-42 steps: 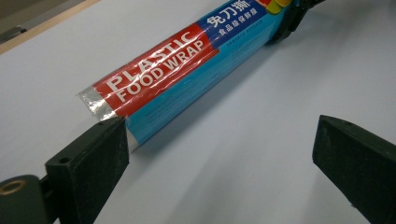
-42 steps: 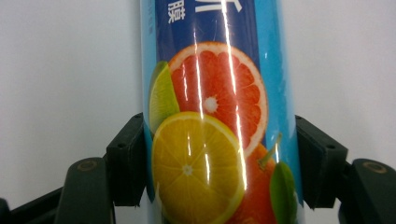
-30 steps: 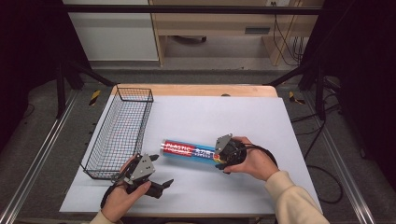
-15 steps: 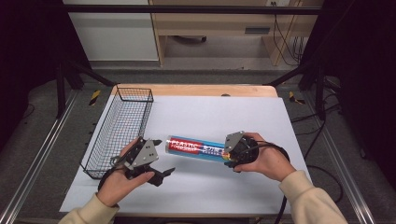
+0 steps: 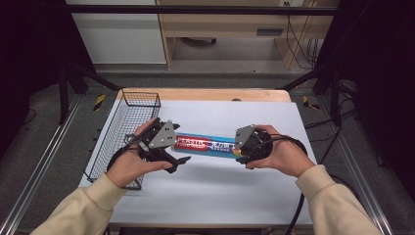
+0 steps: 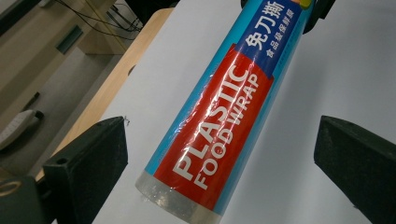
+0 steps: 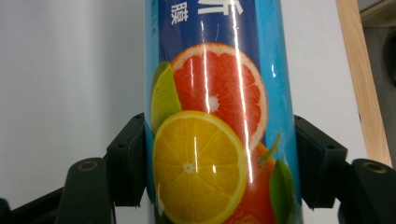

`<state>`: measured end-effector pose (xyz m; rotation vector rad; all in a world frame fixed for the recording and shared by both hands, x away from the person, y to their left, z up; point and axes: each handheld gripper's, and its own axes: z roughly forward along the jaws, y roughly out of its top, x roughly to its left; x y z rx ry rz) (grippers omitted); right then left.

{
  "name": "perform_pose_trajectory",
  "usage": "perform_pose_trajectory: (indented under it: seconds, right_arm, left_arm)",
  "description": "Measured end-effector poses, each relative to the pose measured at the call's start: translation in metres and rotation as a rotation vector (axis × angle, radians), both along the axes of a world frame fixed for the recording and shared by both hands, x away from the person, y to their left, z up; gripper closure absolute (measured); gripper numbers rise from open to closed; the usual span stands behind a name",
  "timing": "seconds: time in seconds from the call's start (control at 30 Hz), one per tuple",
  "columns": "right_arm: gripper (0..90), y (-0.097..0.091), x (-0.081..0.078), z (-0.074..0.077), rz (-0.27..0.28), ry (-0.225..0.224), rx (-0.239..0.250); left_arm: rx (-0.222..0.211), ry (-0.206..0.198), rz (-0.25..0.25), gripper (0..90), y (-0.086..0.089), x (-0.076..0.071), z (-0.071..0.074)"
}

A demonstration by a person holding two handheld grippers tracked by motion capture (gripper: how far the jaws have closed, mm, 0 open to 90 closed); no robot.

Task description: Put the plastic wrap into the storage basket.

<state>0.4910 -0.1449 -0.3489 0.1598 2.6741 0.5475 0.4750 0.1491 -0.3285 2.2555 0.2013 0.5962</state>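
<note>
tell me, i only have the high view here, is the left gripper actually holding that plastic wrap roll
Observer: No. In the left gripper view the left gripper stands open, with the plastic wrap roll between its jaws and a gap on each side.
Operator: ok and the right one
Observer: The right gripper is shut on the roll; both jaws press its sides in the right gripper view.
Operator: which end does it have
Observer: The end printed with citrus slices. The left gripper faces the end marked PLASTIC FOOD WRAP.
</note>
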Motion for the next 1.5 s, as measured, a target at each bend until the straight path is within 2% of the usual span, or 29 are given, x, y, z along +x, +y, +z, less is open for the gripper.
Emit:
perform_pose_trajectory:
  seconds: [0.07, 0.27, 0.37, 0.57, 0.67, 0.8, 1.2, 1.3, 1.5]
  right_arm:
    - [31.6, 0.0, 0.001, 0.005, -0.005, -0.005, 0.006]
    - [31.5, 0.001, 0.0, 0.014, 0.001, -0.014, -0.009]
    - [31.5, 0.002, 0.0, 0.017, -0.002, -0.016, -0.012]
    - [31.5, 0.005, -0.002, 0.024, 0.015, -0.016, -0.028]
    - [31.6, 0.007, -0.002, 0.026, 0.024, -0.023, -0.035]
    - [31.6, 0.013, -0.004, 0.032, 0.037, -0.032, -0.038]
    - [31.6, 0.023, -0.009, 0.044, 0.062, -0.044, -0.044]
    - [31.6, 0.023, -0.008, 0.045, 0.069, -0.042, -0.048]
    - [31.6, 0.023, -0.004, 0.046, 0.062, -0.043, -0.06]
  left_arm:
    - [0.008, -0.024, -0.01, 3.3, -0.001, 0.002, 0.005]
    - [0.013, -0.033, -0.028, 3.2, -0.004, 0.006, 0.012]
    - [0.015, -0.034, -0.039, 3.1, -0.005, 0.007, 0.012]
    - [0.052, -0.055, -0.083, 3.3, -0.013, 0.006, 0.01]
    - [0.056, -0.048, -0.09, 3.5, -0.016, 0.007, 0.011]
    - [0.11, -0.055, -0.111, 3.8, -0.021, 0.01, 0.01]
    - [0.185, -0.055, -0.125, 9.5, -0.031, 0.012, 0.01]
    - [0.219, -0.04, -0.132, 12.8, -0.033, 0.012, 0.009]
    - [0.249, -0.014, -0.125, 14.6, -0.038, 0.018, 0.007]
